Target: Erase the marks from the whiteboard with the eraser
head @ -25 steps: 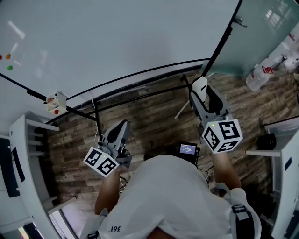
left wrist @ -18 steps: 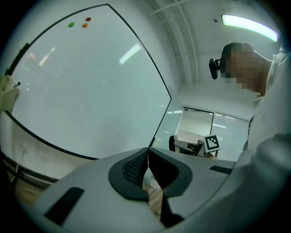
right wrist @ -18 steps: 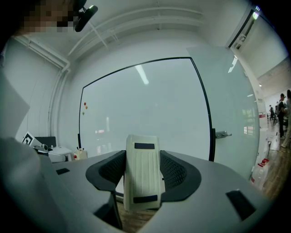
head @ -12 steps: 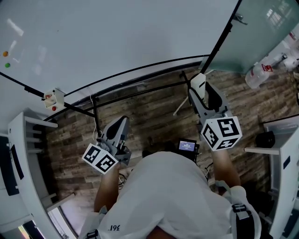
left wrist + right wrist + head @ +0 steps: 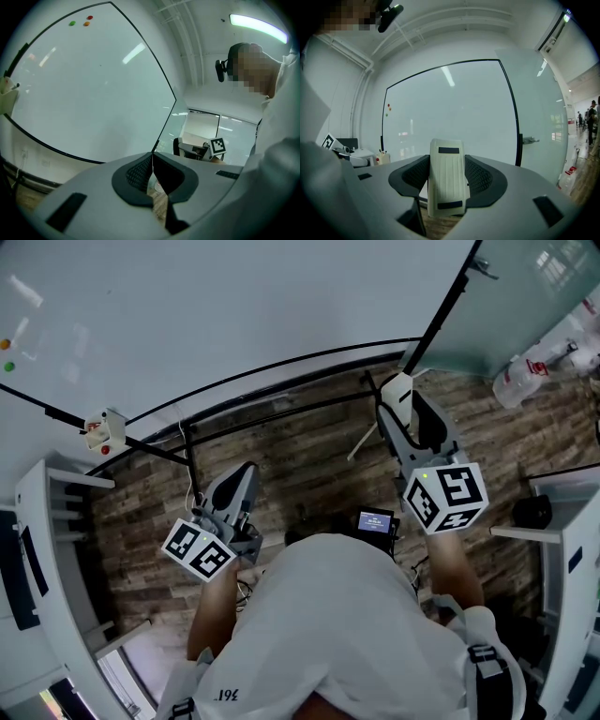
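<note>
Over the last second little has shifted: the right hand-held gripper (image 5: 405, 427) has drifted slightly up toward the whiteboard (image 5: 234, 306), and both still hang low over the wooden floor (image 5: 309, 465). No marks show on the board, so the wiping looks finished or nearly so. The right jaws are part-open, clamped on the sides of the white eraser (image 5: 447, 180), which stands clear of the board. The left hand-held gripper (image 5: 152, 174) has its jaws pressed together, holding nothing.
</note>
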A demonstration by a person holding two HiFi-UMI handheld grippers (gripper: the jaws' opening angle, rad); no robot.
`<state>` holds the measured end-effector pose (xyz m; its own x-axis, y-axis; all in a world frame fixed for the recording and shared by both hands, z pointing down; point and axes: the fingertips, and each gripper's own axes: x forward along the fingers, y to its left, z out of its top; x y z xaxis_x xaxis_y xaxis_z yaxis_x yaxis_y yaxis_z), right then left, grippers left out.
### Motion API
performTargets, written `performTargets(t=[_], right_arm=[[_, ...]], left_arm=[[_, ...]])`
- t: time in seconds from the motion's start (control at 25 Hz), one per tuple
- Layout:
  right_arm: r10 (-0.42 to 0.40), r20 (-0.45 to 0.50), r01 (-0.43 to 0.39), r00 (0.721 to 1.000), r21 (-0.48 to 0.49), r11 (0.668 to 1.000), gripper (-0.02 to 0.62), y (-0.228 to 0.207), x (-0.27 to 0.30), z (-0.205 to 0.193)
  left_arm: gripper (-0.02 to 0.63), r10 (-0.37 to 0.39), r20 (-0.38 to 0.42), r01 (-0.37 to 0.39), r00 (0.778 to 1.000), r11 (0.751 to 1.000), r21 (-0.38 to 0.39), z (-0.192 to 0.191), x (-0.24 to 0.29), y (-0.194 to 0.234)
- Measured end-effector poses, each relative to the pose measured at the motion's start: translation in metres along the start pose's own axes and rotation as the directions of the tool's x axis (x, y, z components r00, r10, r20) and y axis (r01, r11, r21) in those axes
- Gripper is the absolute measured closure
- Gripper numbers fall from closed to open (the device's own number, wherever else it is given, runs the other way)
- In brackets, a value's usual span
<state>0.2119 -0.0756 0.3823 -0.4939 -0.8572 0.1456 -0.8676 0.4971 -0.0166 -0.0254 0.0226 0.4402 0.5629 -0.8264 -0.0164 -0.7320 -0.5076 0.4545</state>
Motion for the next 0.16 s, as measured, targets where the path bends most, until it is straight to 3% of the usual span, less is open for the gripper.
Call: performTargets(t=[0.16], right_arm=[[0.007, 0.004, -0.007, 1.0, -0.01, 1.0, 0.343, 0.0027, 0.0041, 0.0024]], left_arm=[[0.6, -0.001, -0.005, 0.001, 1.0, 1.0, -0.002, -0.0008, 0.0011, 0.0014]])
